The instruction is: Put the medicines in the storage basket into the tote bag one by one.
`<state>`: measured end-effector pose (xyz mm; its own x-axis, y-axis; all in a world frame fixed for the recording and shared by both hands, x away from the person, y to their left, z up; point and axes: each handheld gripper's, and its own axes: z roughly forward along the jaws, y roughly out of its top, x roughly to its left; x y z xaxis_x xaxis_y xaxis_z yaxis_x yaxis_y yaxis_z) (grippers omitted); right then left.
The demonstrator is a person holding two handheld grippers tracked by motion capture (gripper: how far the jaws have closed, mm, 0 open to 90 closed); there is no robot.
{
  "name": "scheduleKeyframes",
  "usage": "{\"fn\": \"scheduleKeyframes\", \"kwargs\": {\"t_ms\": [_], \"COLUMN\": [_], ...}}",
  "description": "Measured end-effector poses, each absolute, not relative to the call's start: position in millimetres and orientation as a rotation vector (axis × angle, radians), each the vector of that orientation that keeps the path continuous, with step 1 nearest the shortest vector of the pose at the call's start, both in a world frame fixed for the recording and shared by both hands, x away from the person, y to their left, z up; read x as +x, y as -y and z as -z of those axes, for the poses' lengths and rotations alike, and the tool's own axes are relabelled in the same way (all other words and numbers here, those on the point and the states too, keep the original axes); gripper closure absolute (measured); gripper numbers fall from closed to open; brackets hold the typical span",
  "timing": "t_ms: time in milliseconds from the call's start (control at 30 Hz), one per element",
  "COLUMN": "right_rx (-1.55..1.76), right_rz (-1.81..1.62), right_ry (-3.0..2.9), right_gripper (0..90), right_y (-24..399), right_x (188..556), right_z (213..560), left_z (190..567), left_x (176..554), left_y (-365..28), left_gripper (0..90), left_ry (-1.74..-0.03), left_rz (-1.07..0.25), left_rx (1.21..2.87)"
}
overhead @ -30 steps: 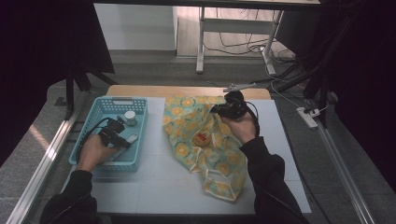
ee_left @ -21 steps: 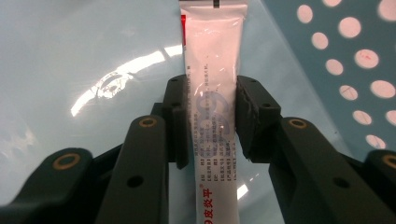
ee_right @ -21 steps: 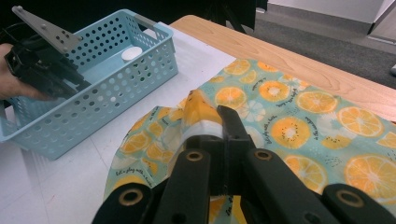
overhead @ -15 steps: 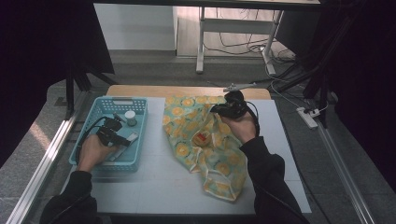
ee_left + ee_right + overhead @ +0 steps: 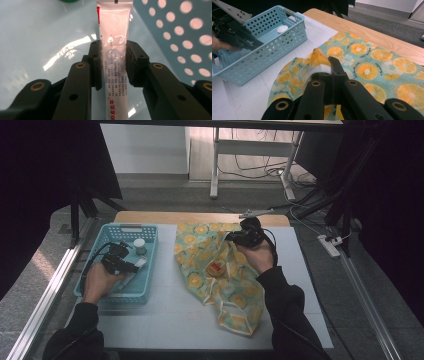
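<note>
Tube [image 5: 115, 50]: light, soft, slippery; left claw [image 5: 113, 65] clamps its midsection inside basket [image 5: 150, 251]. Right claw [image 5: 329, 72] pinches cloth [image 5: 372, 67].

Legible print, left gripper view: the white tube [image 5: 114, 50] lying between the left gripper [image 5: 113, 65]'s pads carries small Chinese print along its length. Near the bottom edge of the frame the characters "皮炎平" can be read, preceded by a small ring mark. A pale blue looped logo sits mid-tube; its wording cannot be made out. Finer lines of characters beside it are too small to read.

Right gripper view: the lemon-patterned cloth [image 5: 372, 65] bears short cursive phrases among the fruit slices; they are too small and blurred to read.
</note>
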<state>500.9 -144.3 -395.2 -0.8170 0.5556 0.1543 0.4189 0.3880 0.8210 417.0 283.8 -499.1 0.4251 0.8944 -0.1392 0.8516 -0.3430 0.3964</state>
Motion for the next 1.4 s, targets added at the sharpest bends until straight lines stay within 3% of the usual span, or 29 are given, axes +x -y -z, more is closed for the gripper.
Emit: {"fn": "scheduleKeyframes", "kwargs": {"t_ms": [667,1400], "right_rx": [0.871,0.864], "right_rz": [-1.426,-1.439], "right_ry": [-2.474,-2.462], "right_gripper": [90.0,90.0], "right_y": [144.5,144.8], "right_x": [500.9,500.3], "right_z": [389.4,383.8], "left_z": [444.0,403.8], "left_x": [398.8,377.7], "left_y": [-285.2,-220.4], "left_gripper": [68.8,68.7], "left_ry": [-1.351,-1.075], "left_rz": [-0.243,-0.199], "left_rx": [2.192,2.221]}}
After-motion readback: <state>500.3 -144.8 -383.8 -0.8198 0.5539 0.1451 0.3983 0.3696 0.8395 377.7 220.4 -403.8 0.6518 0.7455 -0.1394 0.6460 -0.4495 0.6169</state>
